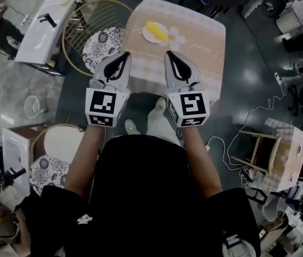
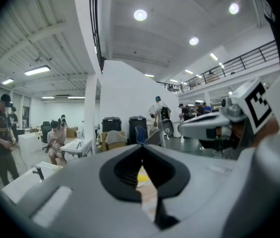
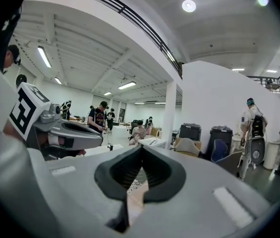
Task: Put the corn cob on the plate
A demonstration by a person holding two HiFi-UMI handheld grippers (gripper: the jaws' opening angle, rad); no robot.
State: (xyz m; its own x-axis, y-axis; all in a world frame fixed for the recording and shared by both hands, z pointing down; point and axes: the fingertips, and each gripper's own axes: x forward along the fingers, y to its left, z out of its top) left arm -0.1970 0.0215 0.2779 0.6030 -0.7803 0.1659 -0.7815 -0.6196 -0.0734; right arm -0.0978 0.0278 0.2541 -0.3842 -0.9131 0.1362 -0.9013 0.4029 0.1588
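A yellow corn cob point(image 1: 156, 31) lies on a small white plate point(image 1: 146, 36) at the far side of a table with a pale checked cloth point(image 1: 205, 42). My left gripper point(image 1: 123, 56) and right gripper point(image 1: 170, 54) are held side by side over the table's near edge, well short of the plate. Both are shut with nothing in them. In the left gripper view the jaws point(image 2: 141, 148) meet at the tips, a patch of yellow corn point(image 2: 143, 175) shows through the gap below them, and the right gripper point(image 2: 204, 128) is at the right. In the right gripper view the gripper point(image 3: 141, 148) is also shut.
A gold wire chair with a patterned cushion point(image 1: 102, 47) stands left of the table, with a white table point(image 1: 44, 28) beyond it. Another cushioned chair point(image 1: 49, 170) is at the lower left. A small wooden stool point(image 1: 258, 154) and loose cables point(image 1: 248, 116) lie at the right. People stand in the hall.
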